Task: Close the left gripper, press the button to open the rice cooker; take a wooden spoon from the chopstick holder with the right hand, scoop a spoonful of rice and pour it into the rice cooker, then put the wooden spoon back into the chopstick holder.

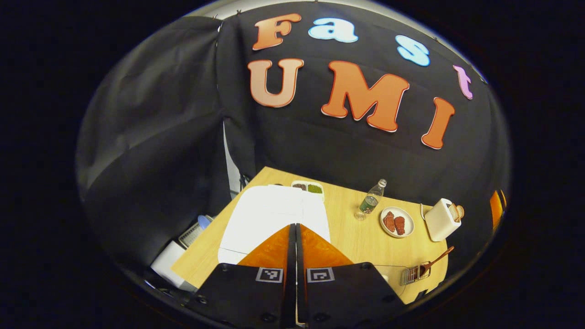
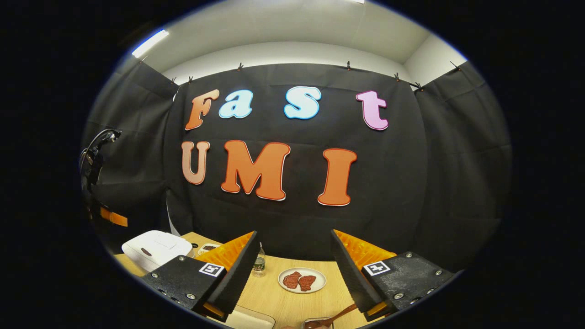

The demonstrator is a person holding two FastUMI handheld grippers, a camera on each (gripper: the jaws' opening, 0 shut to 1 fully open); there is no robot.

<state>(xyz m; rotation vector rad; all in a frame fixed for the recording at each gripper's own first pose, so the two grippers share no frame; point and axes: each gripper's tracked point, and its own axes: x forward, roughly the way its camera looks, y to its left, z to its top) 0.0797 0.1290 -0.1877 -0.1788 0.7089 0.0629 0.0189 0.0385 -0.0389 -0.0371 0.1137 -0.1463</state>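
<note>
My left gripper has its fingers clenched together on nothing, poised above the white rounded rice cooker at the left of the pale wooden table; my right gripper is released, fingers spread wide, holding nothing; the brown wooden spoon leans out of the wire-mesh chopstick holder at the table's near right; beyond it I see a white plate of reddish-brown pieces, a clear plastic bottle and a white toaster.
</note>
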